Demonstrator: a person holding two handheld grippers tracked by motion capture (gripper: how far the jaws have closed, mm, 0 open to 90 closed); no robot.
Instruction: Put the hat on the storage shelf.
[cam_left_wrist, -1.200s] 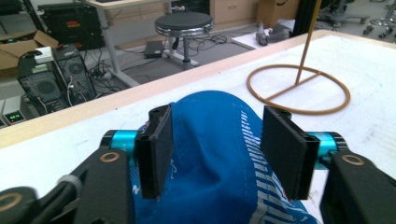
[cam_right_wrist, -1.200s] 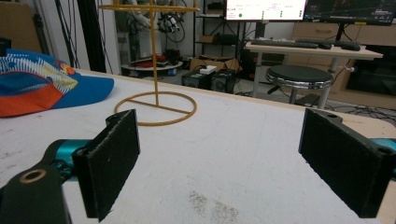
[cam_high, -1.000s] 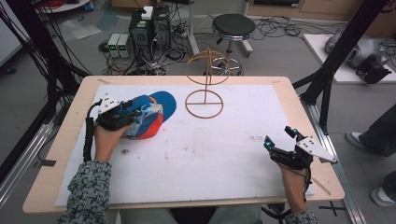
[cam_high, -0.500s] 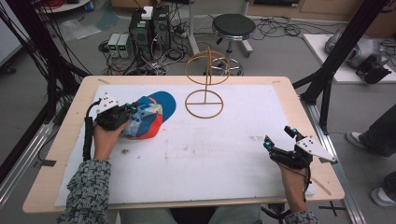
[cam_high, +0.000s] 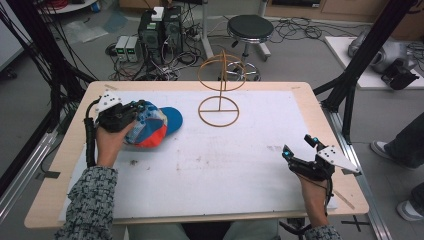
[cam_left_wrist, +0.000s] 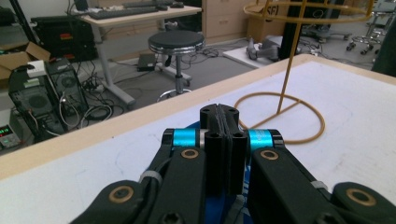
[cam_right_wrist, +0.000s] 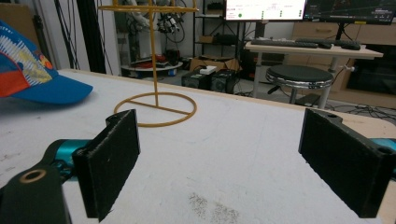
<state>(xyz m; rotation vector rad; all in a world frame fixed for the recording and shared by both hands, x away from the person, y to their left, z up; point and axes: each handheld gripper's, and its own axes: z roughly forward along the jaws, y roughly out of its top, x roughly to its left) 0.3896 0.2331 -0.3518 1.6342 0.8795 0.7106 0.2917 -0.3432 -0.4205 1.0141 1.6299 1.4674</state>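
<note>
In the high view the left gripper (cam_high: 134, 113) and the hand behind it cover the near side of the cap (cam_high: 155, 126), so where the jaws meet the fabric cannot be made out. In the left gripper view only a sliver of blue shows under the closed jaws. The right gripper view cuts the cap off at its left edge, and the top ring of the yellow wire stand (cam_right_wrist: 155, 108) at the upper edge.

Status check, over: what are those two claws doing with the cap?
Left claw shut on cap. Right claw open, empty. Wire stand beyond the cap, path clear.
</note>
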